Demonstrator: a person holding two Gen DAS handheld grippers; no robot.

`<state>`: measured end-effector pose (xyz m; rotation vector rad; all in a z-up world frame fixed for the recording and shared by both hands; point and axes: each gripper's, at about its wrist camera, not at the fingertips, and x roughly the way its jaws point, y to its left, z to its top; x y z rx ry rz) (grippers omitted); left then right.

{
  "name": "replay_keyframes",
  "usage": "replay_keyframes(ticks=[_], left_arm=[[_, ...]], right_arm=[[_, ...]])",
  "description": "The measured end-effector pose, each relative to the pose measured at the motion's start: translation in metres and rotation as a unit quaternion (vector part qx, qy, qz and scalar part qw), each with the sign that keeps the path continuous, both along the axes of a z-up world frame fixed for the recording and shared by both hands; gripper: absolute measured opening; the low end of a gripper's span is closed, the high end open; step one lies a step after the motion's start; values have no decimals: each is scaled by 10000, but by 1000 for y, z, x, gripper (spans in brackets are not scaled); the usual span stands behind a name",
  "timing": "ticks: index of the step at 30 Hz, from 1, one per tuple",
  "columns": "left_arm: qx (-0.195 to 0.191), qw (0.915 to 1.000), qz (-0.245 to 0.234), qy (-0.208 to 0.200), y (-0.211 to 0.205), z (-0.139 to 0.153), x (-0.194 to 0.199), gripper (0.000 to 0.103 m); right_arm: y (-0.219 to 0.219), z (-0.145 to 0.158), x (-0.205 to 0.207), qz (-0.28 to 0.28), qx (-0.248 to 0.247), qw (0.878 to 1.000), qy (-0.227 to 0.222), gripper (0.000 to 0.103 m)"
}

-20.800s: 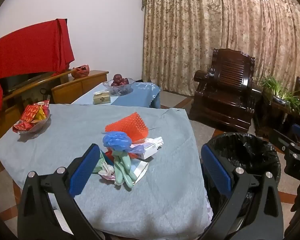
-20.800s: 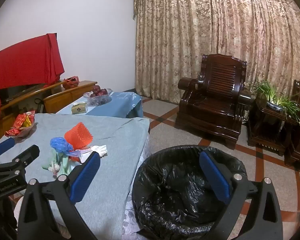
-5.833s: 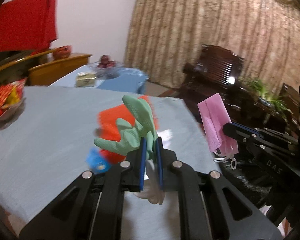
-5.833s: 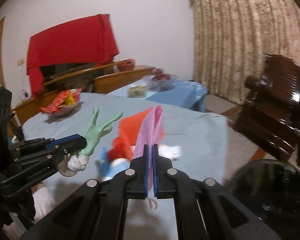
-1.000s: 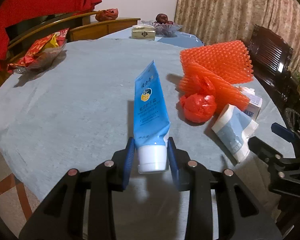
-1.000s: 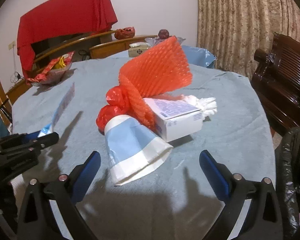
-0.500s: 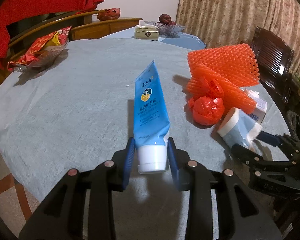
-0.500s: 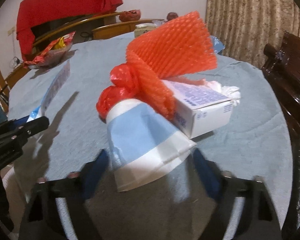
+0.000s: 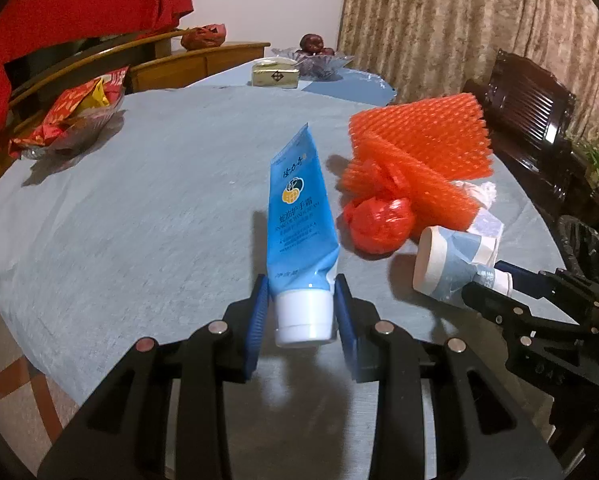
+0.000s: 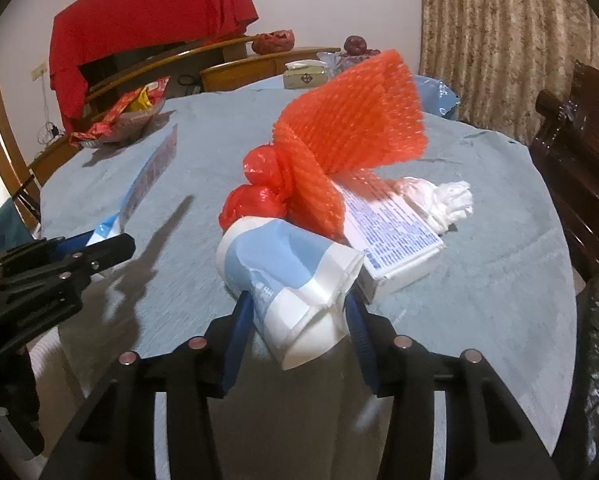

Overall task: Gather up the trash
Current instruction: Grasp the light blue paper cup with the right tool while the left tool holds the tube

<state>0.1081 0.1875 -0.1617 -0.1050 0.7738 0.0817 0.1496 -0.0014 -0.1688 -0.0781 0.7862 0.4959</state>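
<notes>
1. The blue tube [image 9: 301, 216] stands low in the centre of the left wrist view, white cap down, pinched at the cap between the two blue pads of the left gripper [image 9: 302, 312]; its flat end tilts up and away over the table.
2. The paper cup [image 10: 289, 276], blue and white and crumpled, lies on its side in the lower middle of the right wrist view. The right gripper [image 10: 299, 320] has it between its pads and the jaws are closing; both pads sit against the squashed rim.
3. In the left wrist view the same cup [image 9: 451, 264] shows at the right, with the right gripper's fingertips [image 9: 499, 284] on its mouth end.
4. Just behind the cup lies a white box [image 10: 395, 240] with printed text, touching it.
5. An orange foam net [image 10: 355, 120] fans upward in the centre, over a knotted red plastic bag [image 10: 255, 196].
6. A crumpled white tissue [image 10: 447, 198] lies to the right of the box.
7. All of it rests on the grey-blue tablecloth [image 10: 499, 264].
8. A dish of red snack packets [image 9: 75, 120] sits at the upper left.
9. A black bin bag [image 9: 587, 244] shows at the right edge.
</notes>
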Motion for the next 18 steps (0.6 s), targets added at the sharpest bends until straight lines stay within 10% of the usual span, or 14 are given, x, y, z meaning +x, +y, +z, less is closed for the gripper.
replay_keyframes(ticks=[5, 7, 15, 18], left_arm=[[27, 9999, -126, -69, -15, 10, -1, 32], [46, 9998, -187, -111, -21, 15, -2, 32], [65, 9992, -363, -145, -43, 20, -4, 32], [96, 9994, -338, -81, -41, 15, -7, 32]], right_arm=[[-12, 14, -7, -78, 156, 9998, -100, 47], [-16, 21, -9, -86, 180, 9997, -130, 28], [-34, 22, -7, -263, 237, 9993, -75, 28], [-34, 20, -9, -286, 275, 9992, -40, 43]])
